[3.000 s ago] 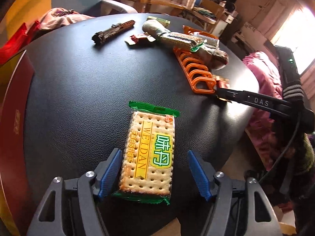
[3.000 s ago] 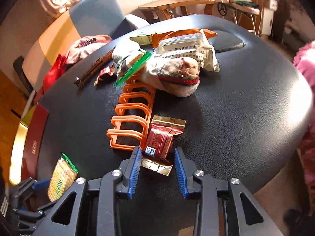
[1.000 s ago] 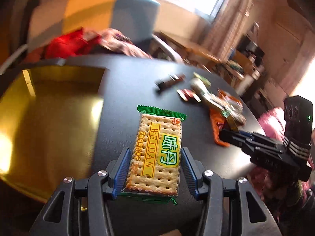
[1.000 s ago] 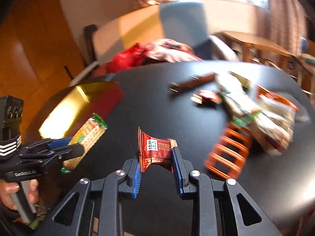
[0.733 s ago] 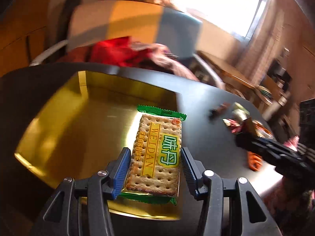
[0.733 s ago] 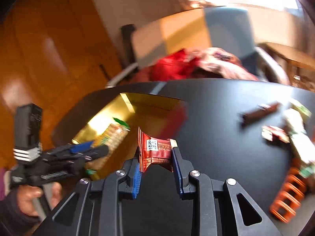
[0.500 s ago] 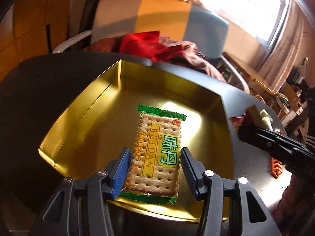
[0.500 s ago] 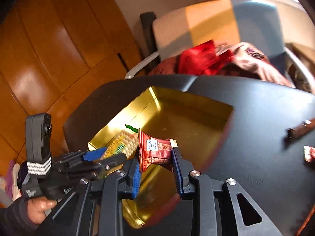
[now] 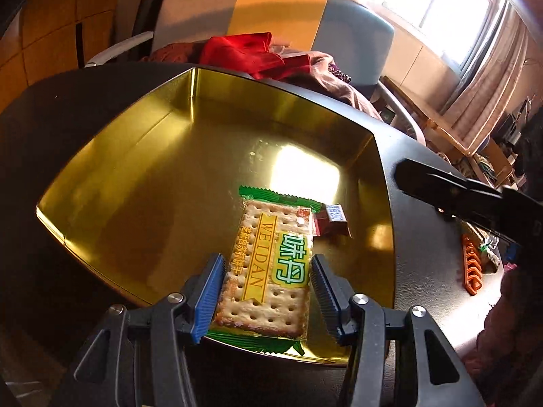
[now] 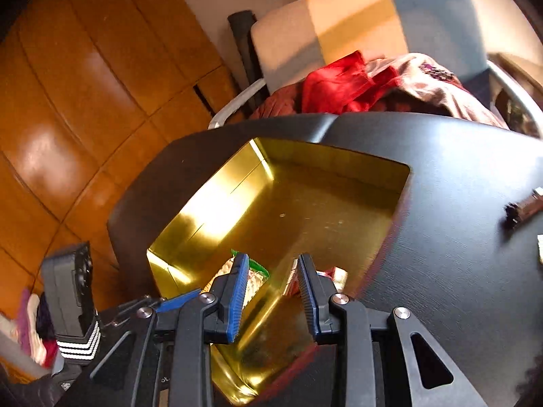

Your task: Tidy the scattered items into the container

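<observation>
Crackers sit clenched in our left claw, held over the near edge of the gold tin so they can drop inside. Their long axis runs straight away from us along the fingers, green end forward. Our right claw is opening, nothing between its pads; the red candy already lies in the tin on the black bench.

Warm daylight enters via window, upper right; pane blown out. Strong glare patches on gold tin floor and on its left wall in right wrist view. Black counter dim w/ soft sheen. Fisheye bends edges; corners vignetted dark. Tin's near rim smeared by motion blur, right wrist view.
</observation>
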`<state>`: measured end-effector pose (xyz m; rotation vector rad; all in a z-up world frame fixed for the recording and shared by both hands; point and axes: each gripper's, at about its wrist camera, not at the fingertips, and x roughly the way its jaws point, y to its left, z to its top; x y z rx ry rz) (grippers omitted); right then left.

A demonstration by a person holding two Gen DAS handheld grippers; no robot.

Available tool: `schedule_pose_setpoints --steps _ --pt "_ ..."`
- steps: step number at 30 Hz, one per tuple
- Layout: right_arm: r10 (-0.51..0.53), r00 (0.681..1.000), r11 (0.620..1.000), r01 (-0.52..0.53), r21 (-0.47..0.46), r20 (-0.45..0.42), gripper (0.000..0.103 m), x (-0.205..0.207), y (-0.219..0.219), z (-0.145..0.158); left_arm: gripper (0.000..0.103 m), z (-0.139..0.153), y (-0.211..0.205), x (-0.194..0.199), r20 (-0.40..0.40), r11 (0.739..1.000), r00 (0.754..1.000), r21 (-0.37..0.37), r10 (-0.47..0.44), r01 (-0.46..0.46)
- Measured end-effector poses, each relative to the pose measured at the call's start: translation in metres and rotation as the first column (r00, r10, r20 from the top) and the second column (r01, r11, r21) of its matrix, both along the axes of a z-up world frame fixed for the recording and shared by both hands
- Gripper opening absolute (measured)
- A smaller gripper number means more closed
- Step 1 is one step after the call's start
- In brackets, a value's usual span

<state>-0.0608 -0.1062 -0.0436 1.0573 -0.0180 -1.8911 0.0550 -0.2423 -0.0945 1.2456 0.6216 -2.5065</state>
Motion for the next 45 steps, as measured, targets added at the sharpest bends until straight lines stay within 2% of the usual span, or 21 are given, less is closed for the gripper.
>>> schedule_pose_setpoints --steps 6,9,12,17,21,25,29,32,36,40,45 --pt "-0.094 0.996 0.995 0.094 -0.036 0.008 0.032 -0.003 0.046 0.004 0.047 0.0 0.018 -0.003 0.011 0.999 1.0 0.03 0.01 -0.01" --pt "-0.133 0.991 0.99 0.131 -0.053 -0.019 0.032 -0.002 0.068 0.012 0.044 0.0 0.028 -0.003 0.005 0.999 1.0 0.034 0.017 -0.017" --pt "-0.171 0.985 0.983 0.168 -0.079 -0.036 0.034 0.0 0.092 0.02 0.044 0.002 0.04 0.0 -0.005 0.999 1.0 0.046 0.004 -0.004" --pt "-0.271 0.961 0.959 0.266 -0.095 -0.047 0.035 -0.002 0.148 0.023 0.051 0.017 0.045 0.002 -0.021 1.0 1.0 -0.012 -0.005 0.005" --pt "-0.386 0.921 0.921 0.384 -0.061 -0.042 0.036 -0.011 0.206 0.012 0.061 0.041 0.044 0.0 -0.077 0.999 0.996 -0.032 -0.038 0.036" --pt "-0.503 0.864 0.865 0.502 -0.02 -0.03 0.038 -0.024 0.266 0.0 0.063 0.059 0.052 -0.013 -0.113 0.996 0.99 -0.023 -0.089 0.087" --pt "-0.591 0.806 0.807 0.591 -0.009 -0.022 0.038 -0.032 0.315 -0.005 0.063 0.068 0.079 -0.037 -0.12 0.984 0.977 -0.034 -0.177 0.174" --pt "-0.64 0.769 0.769 0.639 -0.024 -0.015 0.038 -0.036 0.342 -0.004 0.063 0.067 0.108 -0.061 -0.113 0.964 0.958 -0.011 -0.265 0.266" --pt "-0.667 0.744 0.744 0.668 0.012 -0.037 0.04 -0.05 0.363 -0.007 0.063 0.063 0.15 -0.087 -0.098 0.927 0.923 0.013 -0.373 0.376" --pt "-0.649 0.759 0.754 0.651 0.091 -0.054 0.048 -0.074 0.375 -0.019 0.063 0.057 0.182 -0.108 -0.084 0.894 0.895 0.061 -0.438 0.444" --pt "-0.6 0.8 0.793 0.591 0.145 0.019 0.054 -0.114 0.372 -0.042 0.063 0.044 0.205 -0.125 -0.039 0.873 0.878 0.088 -0.478 0.479"
